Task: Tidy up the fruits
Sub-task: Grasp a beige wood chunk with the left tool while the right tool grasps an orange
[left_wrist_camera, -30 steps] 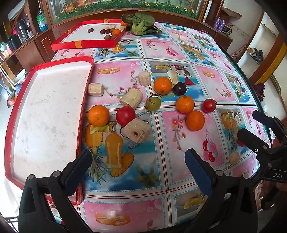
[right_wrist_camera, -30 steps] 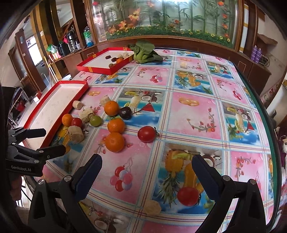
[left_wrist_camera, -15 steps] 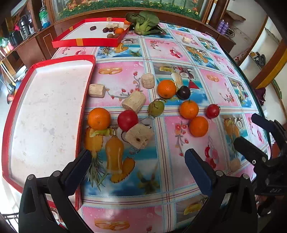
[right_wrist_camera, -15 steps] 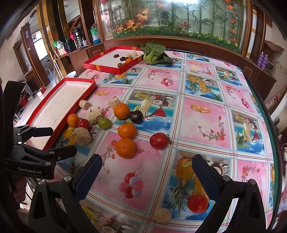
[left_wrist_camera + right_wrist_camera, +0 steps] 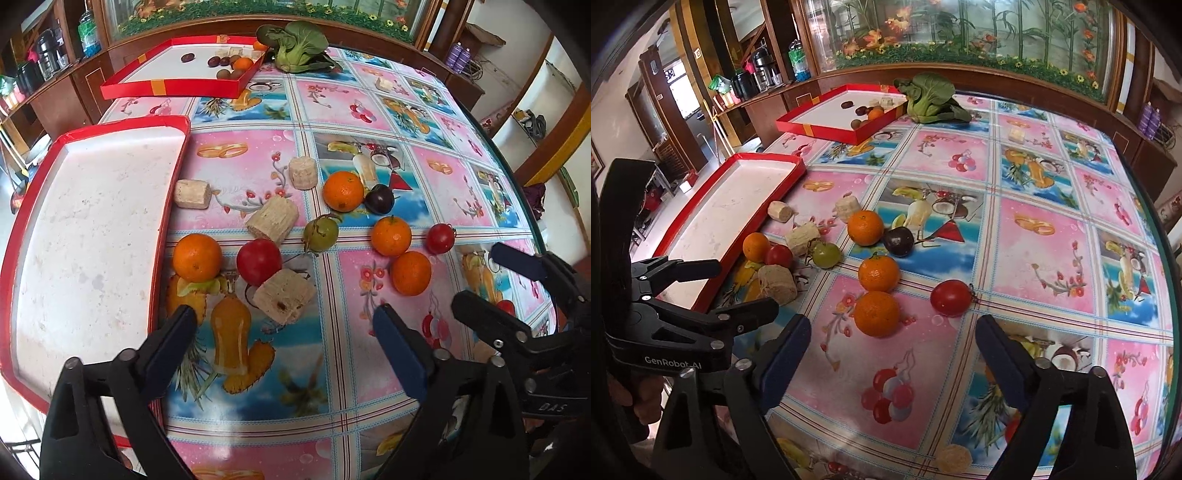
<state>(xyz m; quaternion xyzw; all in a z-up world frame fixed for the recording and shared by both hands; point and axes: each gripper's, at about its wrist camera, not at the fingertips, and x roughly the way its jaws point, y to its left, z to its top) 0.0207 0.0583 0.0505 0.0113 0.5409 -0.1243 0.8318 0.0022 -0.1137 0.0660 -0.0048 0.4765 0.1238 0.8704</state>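
Loose fruit lies on the patterned tablecloth: several oranges, one of them (image 5: 197, 257) beside the near red tray (image 5: 88, 236), a red tomato (image 5: 258, 260), a green fruit (image 5: 321, 233), a dark plum (image 5: 379, 198), a small tomato (image 5: 440, 238) and several beige cane chunks (image 5: 284, 301). My left gripper (image 5: 284, 343) is open and empty just short of the nearest chunk. My right gripper (image 5: 894, 347) is open and empty, just before an orange (image 5: 877, 314) and a tomato (image 5: 950, 297). Each gripper shows in the other's view.
A second red tray (image 5: 177, 79) at the far left holds plums, an orange and chunks. A leafy green vegetable (image 5: 299, 48) lies beside it. The near tray (image 5: 738, 206) is empty. The table's edge curves along the right (image 5: 1152, 221). A wooden counter lies behind.
Both grippers have moved forward and lower toward the fruit cluster; the fruit looks larger in both views. Nothing was picked up and the jaws stay open.
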